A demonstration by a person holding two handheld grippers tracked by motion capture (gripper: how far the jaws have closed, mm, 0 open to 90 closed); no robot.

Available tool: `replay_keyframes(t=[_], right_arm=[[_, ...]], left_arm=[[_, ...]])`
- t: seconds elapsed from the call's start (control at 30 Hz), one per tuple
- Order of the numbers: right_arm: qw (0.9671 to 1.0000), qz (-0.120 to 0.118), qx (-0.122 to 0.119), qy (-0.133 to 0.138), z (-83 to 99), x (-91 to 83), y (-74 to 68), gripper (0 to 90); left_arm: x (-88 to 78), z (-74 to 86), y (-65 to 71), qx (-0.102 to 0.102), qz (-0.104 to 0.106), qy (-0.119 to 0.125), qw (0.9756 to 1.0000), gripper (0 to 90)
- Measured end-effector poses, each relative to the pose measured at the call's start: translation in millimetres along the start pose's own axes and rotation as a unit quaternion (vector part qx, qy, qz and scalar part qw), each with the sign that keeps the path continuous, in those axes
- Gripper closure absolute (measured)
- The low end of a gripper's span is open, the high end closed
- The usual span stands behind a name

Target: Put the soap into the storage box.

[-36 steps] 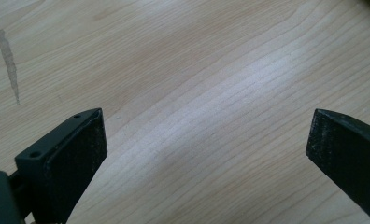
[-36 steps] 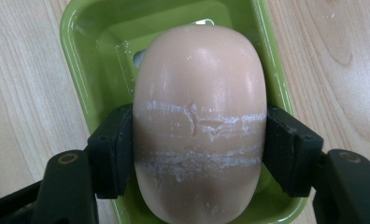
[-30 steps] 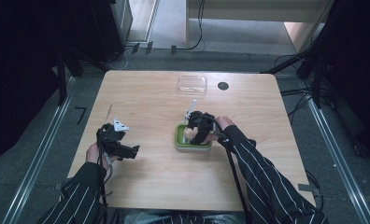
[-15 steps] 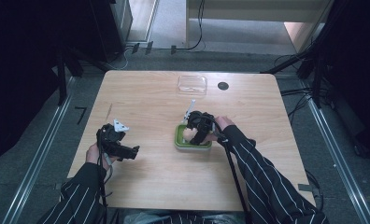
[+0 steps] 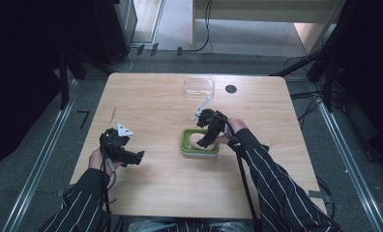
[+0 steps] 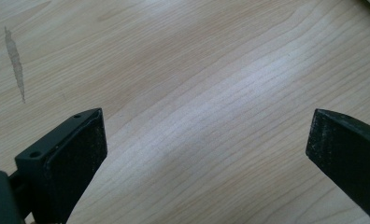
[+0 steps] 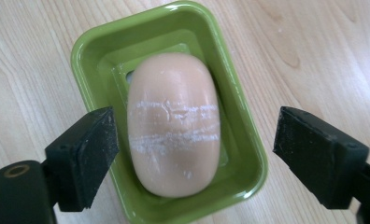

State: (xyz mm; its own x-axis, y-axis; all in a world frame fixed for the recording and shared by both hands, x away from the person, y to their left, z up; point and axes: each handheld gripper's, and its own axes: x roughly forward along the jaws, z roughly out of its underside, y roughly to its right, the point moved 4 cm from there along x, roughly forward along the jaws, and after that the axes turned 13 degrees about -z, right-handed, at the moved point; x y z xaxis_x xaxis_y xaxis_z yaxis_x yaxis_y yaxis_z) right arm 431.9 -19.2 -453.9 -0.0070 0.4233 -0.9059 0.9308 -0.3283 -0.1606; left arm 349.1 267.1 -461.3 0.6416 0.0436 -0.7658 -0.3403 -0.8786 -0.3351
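Note:
A pale pink soap bar (image 7: 174, 123) with white scuff lines lies in a green soap dish (image 7: 89, 51) on the wooden table. In the high view the green dish (image 5: 185, 145) sits at the table's middle. My right gripper (image 7: 192, 154) hangs open just above it, one jaw on each side of the soap, not touching it. From above, the right gripper (image 5: 206, 137) covers part of the dish. My left gripper (image 6: 204, 154) stands open over bare wood, nothing between its jaws. It shows as the left gripper (image 5: 131, 157) near the table's front left.
A clear plastic lid or tray (image 5: 198, 86) lies at the table's far edge, beside a round black cable hole (image 5: 230, 89). A dark streak (image 6: 15, 60) marks the wood. Cables and dark stands surround the table.

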Motion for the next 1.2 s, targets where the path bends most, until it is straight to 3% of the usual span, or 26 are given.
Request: replay_keyframes(t=[0.33,0.57,1.2], right_arm=[[0.9988,0.013,0.046,0.012,14.5,-17.4,1.6,6.9],[0.9973,0.026,0.066,0.018,29.5,-28.1,3.2,5.2],[0.9923,0.045,0.11,0.035,78.0,-44.5,-18.8,5.2]], left_arm=[[-0.4,-0.4,-0.7,-0.001,0.0,0.002,1.0,0.0],[-0.5,-0.9,-0.4,-0.002,0.0,0.003,1.0,0.0],[-2.1,-1.6,0.4,-0.004,0.005,0.009,0.9999,0.0]])
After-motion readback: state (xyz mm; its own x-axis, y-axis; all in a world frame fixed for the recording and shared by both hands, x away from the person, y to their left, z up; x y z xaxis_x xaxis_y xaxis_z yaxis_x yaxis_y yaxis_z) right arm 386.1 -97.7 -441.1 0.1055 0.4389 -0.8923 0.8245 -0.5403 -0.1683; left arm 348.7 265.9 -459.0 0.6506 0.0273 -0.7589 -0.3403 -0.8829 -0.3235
